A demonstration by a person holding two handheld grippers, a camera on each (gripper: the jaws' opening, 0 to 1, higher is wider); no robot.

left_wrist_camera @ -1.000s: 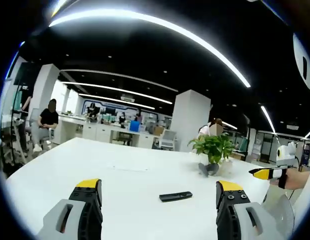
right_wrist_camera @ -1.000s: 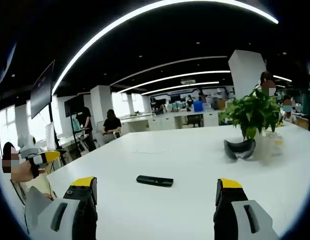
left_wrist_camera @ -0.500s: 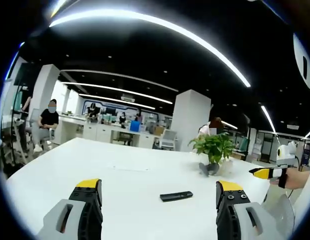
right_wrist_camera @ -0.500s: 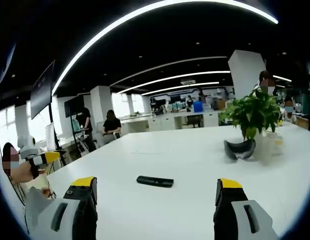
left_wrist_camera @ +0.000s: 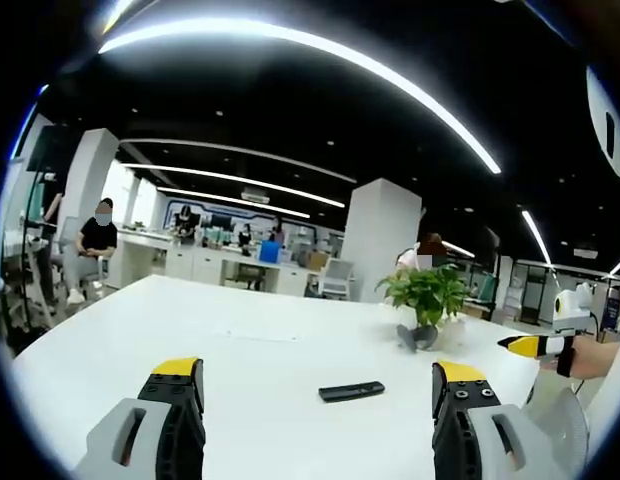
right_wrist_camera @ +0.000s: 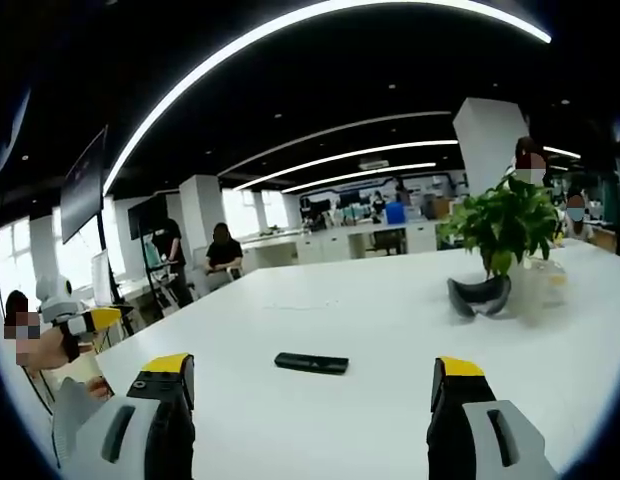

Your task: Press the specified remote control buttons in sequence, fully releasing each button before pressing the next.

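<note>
Lying flat near the middle of a broad white surface [left_wrist_camera: 110,340], a slim black remote control [left_wrist_camera: 351,391] waits untouched while a person holds two grippers level above the near edge. The left gripper [left_wrist_camera: 320,385] has its jaws spread wide, nothing between them, and the remote sits in the gap well ahead of the yellow-capped tips. The right gripper [right_wrist_camera: 310,385] is likewise held with jaws far apart and empty, framing the remote [right_wrist_camera: 311,363] from the other side. Both tools appear parked in a ready stance, probably to keep the remote in plain sight before the first button is pressed; no press looks to have begun.

The remote is a long, thin bar with a matt dark finish; its buttons are too small to make out at this range. The surface is smooth and faintly glossy, catching the curved ceiling strip lights. Farther back stands a leafy green potted plant [right_wrist_camera: 506,228] in what may be a clear glass vessel, with a dark, curved headset-like object [right_wrist_camera: 479,297] resting just beside it. The jaws are grey moulded plastic with black ribbed inner faces. In the left gripper view, the other gripper's yellow tip [left_wrist_camera: 525,346] pokes in from the right. Office workers sit at desks well behind.
</note>
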